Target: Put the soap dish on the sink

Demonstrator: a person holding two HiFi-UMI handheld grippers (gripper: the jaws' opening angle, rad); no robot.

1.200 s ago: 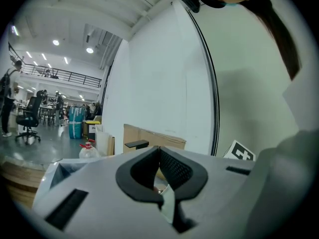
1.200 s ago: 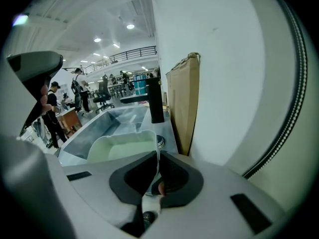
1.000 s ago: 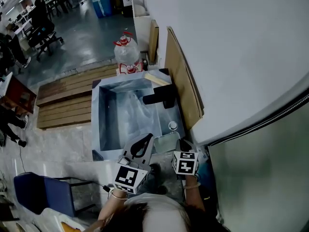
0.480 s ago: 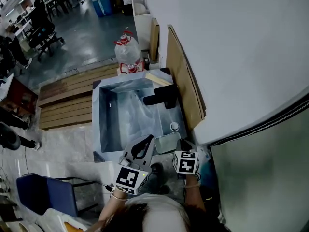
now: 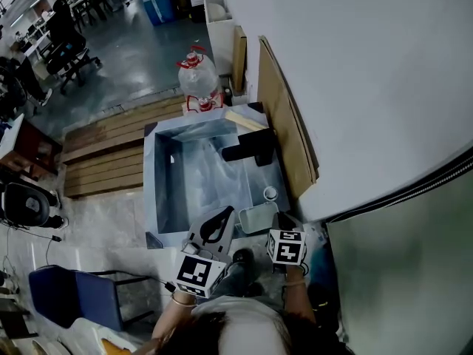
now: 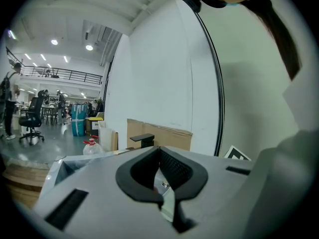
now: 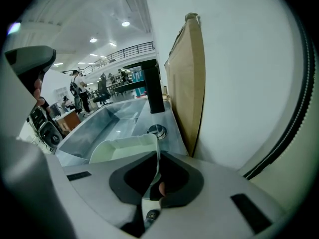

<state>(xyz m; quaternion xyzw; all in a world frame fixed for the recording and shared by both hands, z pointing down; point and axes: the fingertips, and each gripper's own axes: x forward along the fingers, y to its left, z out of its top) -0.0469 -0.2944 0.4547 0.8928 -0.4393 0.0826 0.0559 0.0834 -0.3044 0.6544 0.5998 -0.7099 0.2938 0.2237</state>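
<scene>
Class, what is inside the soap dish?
The soap dish shows only a bare pale floor. Its near end is covered by the right gripper, which grips its wall.

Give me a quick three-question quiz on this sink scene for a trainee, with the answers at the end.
1. Fill in: the right gripper is shut on the dish by its ____.
2. True or false: the left gripper holds something too.
3. Which stands on the right ledge of the sink? A. faucet B. kettle C. plant

Key: 1. rim. 2. False: its jaws are together with nothing between them. 3. A.
</scene>
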